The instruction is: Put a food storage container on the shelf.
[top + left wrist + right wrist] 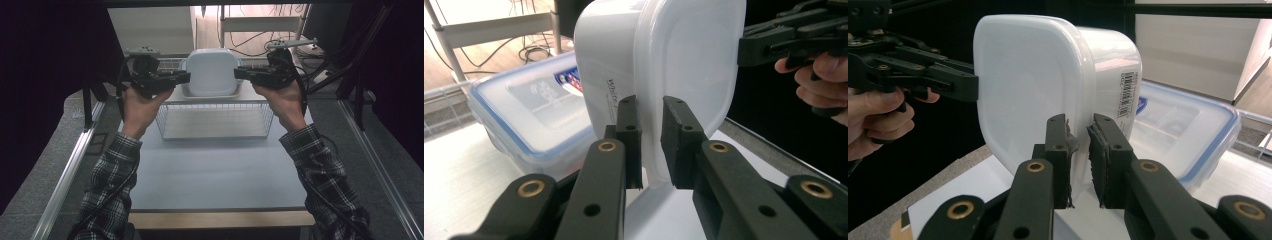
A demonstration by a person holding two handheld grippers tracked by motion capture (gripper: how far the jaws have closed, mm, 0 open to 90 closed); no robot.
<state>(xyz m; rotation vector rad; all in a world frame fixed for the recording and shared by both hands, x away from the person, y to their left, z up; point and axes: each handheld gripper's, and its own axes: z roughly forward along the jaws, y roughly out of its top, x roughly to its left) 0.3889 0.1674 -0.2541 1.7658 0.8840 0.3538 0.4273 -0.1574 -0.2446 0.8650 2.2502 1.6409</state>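
White container (212,71) held on edge, lid facing the person; left gripper (186,76) and right gripper (238,74) fingers clench its rim.

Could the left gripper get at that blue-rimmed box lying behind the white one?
Probably not right now: the left gripper is shut on the white container's rim, which blocks the way to the blue-rimmed box.

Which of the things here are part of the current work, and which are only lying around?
In use:
- white container, held on edge
- left gripper, clamped on its rim
- right gripper, clamped on the opposite rim

Lying about:
- wire basket
- blue-rimmed box
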